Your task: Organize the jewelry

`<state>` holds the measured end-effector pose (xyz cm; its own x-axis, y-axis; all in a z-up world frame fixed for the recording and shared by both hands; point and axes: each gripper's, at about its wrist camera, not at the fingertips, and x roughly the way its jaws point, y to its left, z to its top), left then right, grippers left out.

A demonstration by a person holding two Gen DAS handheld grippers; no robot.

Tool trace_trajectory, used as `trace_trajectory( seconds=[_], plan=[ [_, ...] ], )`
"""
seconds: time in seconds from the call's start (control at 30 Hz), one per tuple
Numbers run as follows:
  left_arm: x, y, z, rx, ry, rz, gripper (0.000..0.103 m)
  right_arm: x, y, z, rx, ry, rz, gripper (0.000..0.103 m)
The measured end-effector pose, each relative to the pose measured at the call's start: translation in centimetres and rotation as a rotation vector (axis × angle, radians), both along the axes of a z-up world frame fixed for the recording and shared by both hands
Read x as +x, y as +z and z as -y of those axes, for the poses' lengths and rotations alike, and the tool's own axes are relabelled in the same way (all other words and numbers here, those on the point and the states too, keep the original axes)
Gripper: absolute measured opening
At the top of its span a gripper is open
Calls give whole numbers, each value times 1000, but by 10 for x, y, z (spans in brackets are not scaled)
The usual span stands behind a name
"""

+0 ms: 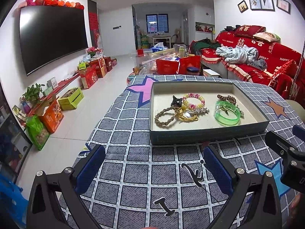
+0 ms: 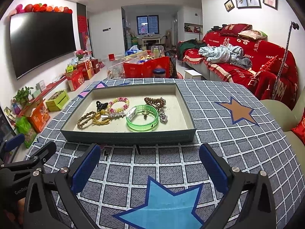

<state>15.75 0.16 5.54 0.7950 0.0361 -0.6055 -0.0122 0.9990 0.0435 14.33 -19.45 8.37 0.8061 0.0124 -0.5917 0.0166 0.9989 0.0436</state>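
A shallow grey tray (image 1: 190, 135) (image 2: 129, 137) sits on the checked tablecloth. Inside lie a green bangle (image 1: 226, 113) (image 2: 142, 118), a pink-and-yellow bead bracelet (image 1: 193, 100) (image 2: 118, 104), a braided brown cord (image 1: 165, 116) (image 2: 85, 118), yellow hair ties (image 1: 187, 115) (image 2: 101, 119), a black claw clip (image 1: 176, 101) (image 2: 101, 105), a brown bead string (image 1: 226, 98) (image 2: 154, 101) and a silver heart charm (image 2: 163, 118). My left gripper (image 1: 154, 162) is open and empty, in front of the tray. My right gripper (image 2: 149, 160) is open and empty, in front of the tray too.
A black hairpin (image 2: 138, 149) lies on the cloth just before the tray's front wall. The table's far edge (image 2: 143, 79) drops to the floor. A red sofa (image 2: 247, 61) stands to the right, boxes (image 1: 91, 72) and a TV (image 1: 51, 36) to the left.
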Motion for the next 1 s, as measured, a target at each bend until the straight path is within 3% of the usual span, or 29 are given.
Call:
trace_trajectory(
  seconds=[1.0],
  plan=[
    [0, 0, 1, -5, -4, -5, 103, 0, 2, -1, 1, 6, 4, 103]
  ],
)
